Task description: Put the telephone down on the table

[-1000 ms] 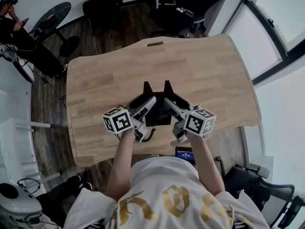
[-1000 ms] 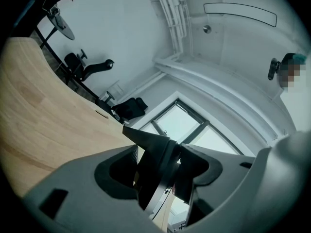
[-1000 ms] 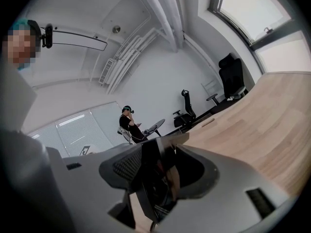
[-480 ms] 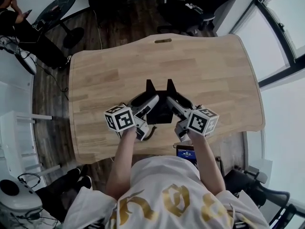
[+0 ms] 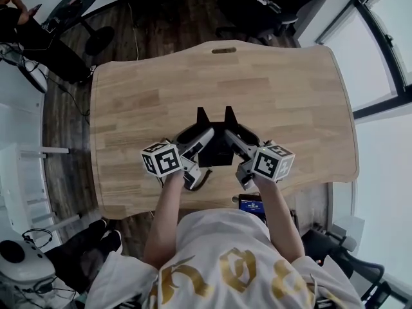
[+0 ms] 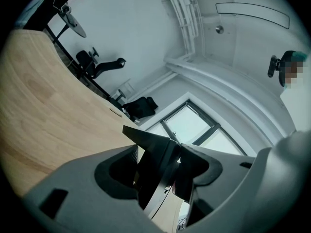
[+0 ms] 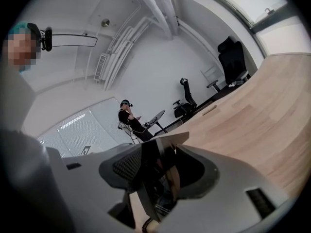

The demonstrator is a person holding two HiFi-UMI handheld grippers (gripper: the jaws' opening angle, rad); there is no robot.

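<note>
A black telephone (image 5: 215,152) with two pointed tips on its far side sits between both grippers over the near middle of the wooden table (image 5: 141,102). My left gripper (image 5: 194,141) is shut on its left side and my right gripper (image 5: 237,141) is shut on its right side. In the left gripper view the dark slab (image 6: 154,169) is pinched between the grey jaws of the left gripper (image 6: 158,165). The right gripper view shows its glossy face (image 7: 154,171) clamped in the right gripper (image 7: 156,174). A cord (image 5: 203,179) hangs at the near end. Whether the telephone touches the table cannot be told.
A slot (image 5: 223,50) is cut near the table's far edge. Office chairs (image 5: 270,5) stand beyond it. A round side table (image 5: 77,5) and a seated person (image 5: 19,24) are at the far left. A lit screen (image 5: 251,204) shows below the near edge. Windows run along the right.
Both grippers keep their hold on the telephone in the same spot over the table. Only the head view has shifted a little.
</note>
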